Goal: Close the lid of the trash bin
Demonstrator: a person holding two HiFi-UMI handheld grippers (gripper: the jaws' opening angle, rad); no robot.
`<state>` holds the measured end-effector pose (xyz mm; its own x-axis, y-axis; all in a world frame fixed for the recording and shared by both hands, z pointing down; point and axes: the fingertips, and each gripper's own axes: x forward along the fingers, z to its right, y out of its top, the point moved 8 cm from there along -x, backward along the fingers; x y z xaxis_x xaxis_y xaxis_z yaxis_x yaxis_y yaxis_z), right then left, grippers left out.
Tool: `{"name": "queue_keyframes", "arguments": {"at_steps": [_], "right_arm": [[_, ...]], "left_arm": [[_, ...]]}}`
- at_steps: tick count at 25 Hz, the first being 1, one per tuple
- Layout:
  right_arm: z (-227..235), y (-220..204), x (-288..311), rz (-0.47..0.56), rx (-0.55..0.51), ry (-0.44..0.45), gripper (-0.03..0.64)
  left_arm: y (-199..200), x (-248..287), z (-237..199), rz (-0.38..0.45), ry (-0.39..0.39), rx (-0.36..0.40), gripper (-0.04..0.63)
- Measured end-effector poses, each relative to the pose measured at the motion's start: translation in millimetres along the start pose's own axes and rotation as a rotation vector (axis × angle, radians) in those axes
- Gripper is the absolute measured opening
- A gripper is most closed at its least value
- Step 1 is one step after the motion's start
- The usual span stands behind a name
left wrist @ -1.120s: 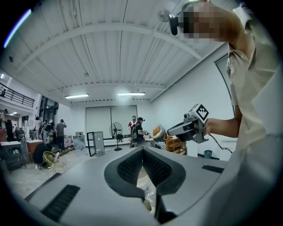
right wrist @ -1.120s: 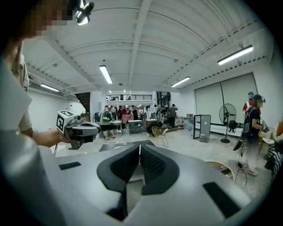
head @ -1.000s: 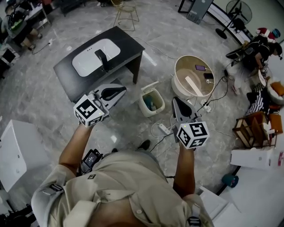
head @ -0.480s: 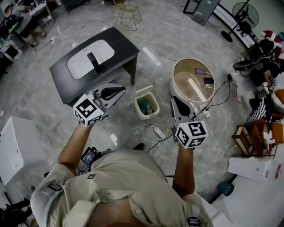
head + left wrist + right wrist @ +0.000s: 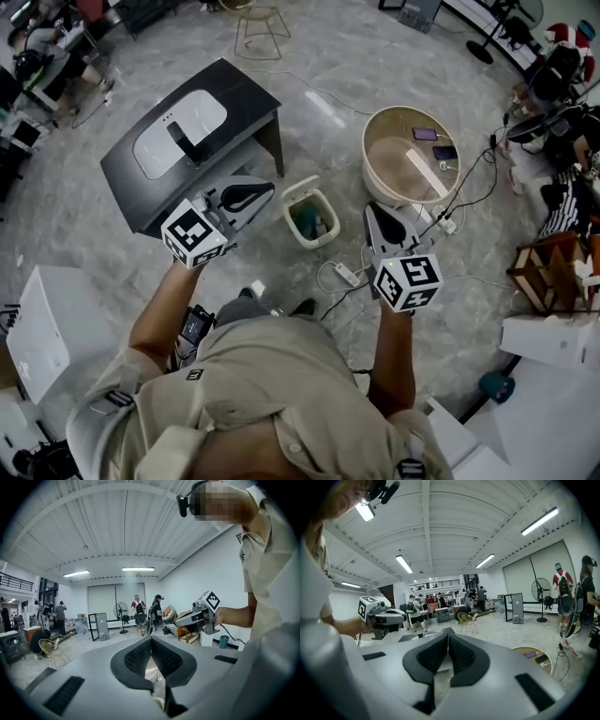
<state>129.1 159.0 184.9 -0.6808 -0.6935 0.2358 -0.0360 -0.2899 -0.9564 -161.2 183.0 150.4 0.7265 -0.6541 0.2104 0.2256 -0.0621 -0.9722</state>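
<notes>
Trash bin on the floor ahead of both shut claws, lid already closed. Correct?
No: the head view shows the trash bin with its lid up. It does stand on the floor ahead of the left claw and right claw, both shut.

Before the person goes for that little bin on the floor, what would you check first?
1. Trash bin in sight, between the two grippers in the head view: ok.
2. Lid closed: not ok; it stands up at the bin's far rim.
3. Left gripper free: ok; jaws together, nothing held.
4. Right gripper free: ok; jaws together, nothing held.
5. Either gripper touching the lid: not ok; both are apart from it.
6. Contents low enough for the lid to shut: cannot tell.
</notes>
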Motion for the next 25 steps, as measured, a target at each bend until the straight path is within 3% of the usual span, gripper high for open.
{"name": "queue_keyframes", "arguments": {"at_steps": [6, 14, 25], "right_arm": [[0, -16, 13, -0.021, 0.038, -0.043, 0.025], [-1, -6, 33, -0.054, 0.05, -0.218, 0.025], [-7, 3, 80, -0.111, 0.054, -0.378, 0.025]], "left_arm": [[-6, 20, -23, -0.009, -0.057, 0.007, 0.017], [-28, 68, -86, 0.035, -0.22, -0.018, 0.017], [-65, 114, -165, 0.051, -0.352, -0.092, 0.017]]}}
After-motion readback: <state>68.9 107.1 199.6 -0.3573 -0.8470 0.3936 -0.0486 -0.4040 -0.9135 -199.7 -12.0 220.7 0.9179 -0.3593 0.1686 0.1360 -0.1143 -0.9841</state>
